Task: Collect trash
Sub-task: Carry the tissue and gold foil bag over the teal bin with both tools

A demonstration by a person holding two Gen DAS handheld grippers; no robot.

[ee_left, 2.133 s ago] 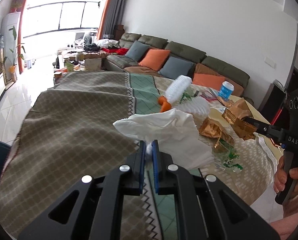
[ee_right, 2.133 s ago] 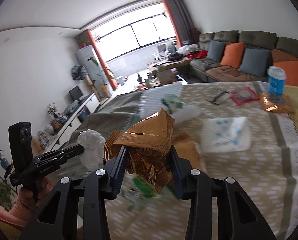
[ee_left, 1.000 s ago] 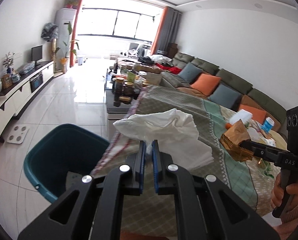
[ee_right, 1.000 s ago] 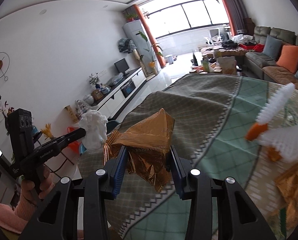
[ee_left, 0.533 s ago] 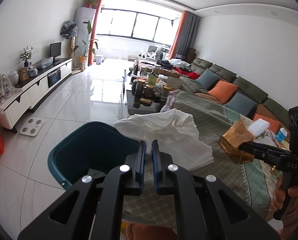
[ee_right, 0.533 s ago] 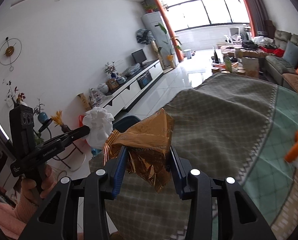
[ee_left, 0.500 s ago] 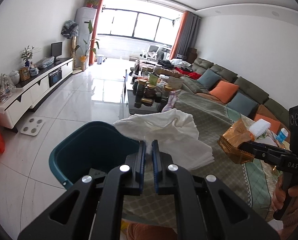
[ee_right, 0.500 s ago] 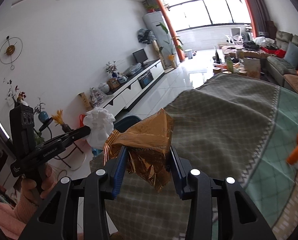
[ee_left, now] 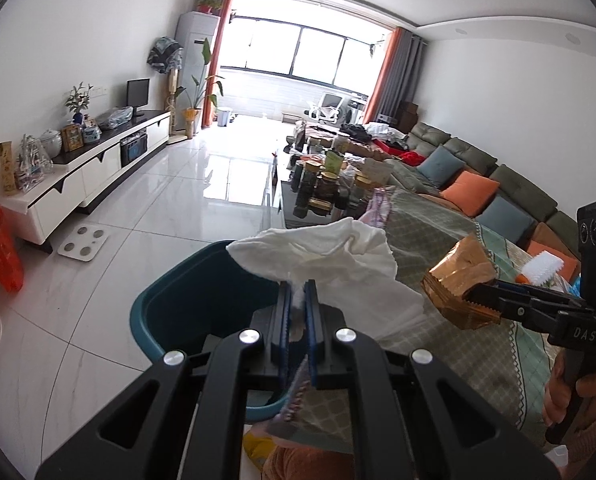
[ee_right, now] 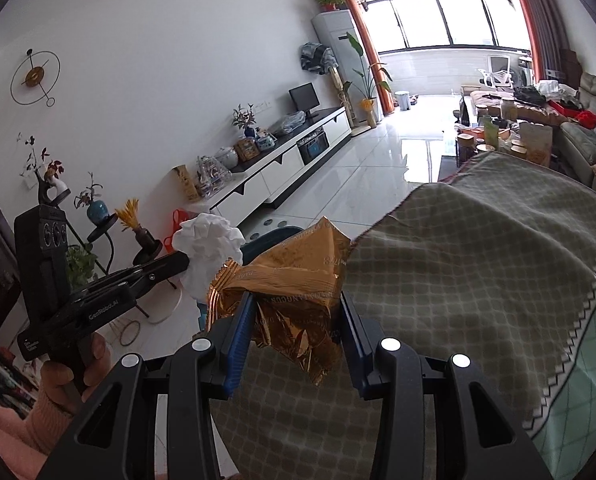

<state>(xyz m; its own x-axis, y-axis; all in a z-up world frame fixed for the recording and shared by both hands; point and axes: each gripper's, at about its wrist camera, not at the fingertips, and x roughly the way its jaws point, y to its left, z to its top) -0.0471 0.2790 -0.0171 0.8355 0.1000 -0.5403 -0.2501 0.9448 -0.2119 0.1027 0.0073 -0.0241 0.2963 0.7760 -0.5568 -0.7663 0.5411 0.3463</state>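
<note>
Left gripper (ee_left: 297, 300) is pinching a crumpled white tissue (ee_left: 330, 256), jaws nearly closed w/ just the thin paper between the blue pads. It's hovering over the near rim of the teal bin (ee_left: 166, 304) on the floor, beside the table edge. Right gripper (ee_right: 294, 320) is clamping a gold foil snack wrapper (ee_right: 290, 280), jaws partway open around the bag's bulk, sitting to the right above the cloth-covered table (ee_right: 478, 264) & not over the bin. Progress, judging roughly: two pieces are picked up & carried to the bin, neither is dropped yet. Releasing both is what's left. A white brush-like item (ee_left: 542, 266) far right may also need sorting.
</note>
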